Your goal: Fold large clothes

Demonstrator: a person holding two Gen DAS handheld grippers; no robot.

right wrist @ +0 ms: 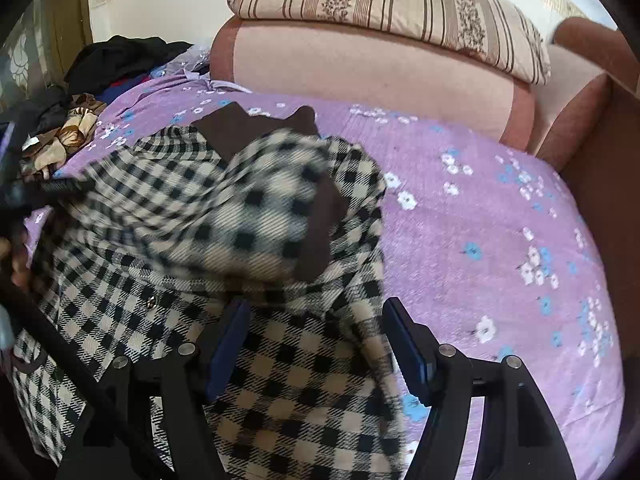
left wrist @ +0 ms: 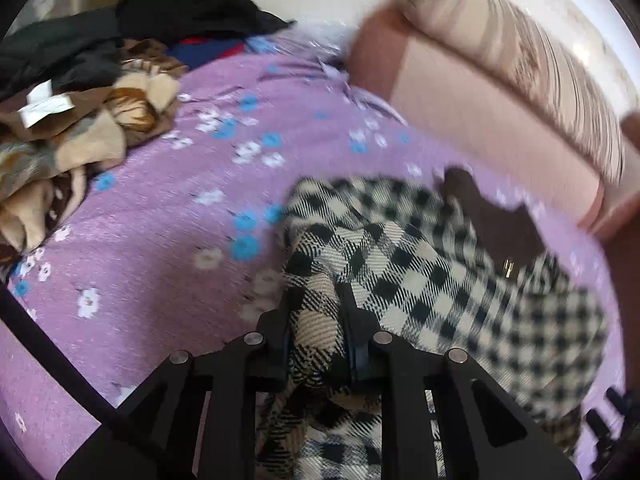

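Observation:
A black-and-cream checked coat (right wrist: 280,240) with a dark brown collar (right wrist: 240,124) lies on the purple floral bedspread (right wrist: 500,220). It also shows in the left wrist view (left wrist: 440,264). My left gripper (left wrist: 316,304) is shut on a fold of the coat and holds it up; that fold is blurred. The left gripper also shows at the left edge of the right wrist view (right wrist: 52,188), pinching the coat. My right gripper (right wrist: 314,320) is open, its jaws wide apart over the coat's lower part, holding nothing.
A pile of dark and brown clothes (left wrist: 80,92) lies at the far left of the bed. A pink sofa back (right wrist: 360,68) with a striped pillow (right wrist: 392,4) runs along the far side. A brown armrest (right wrist: 592,92) stands at the right.

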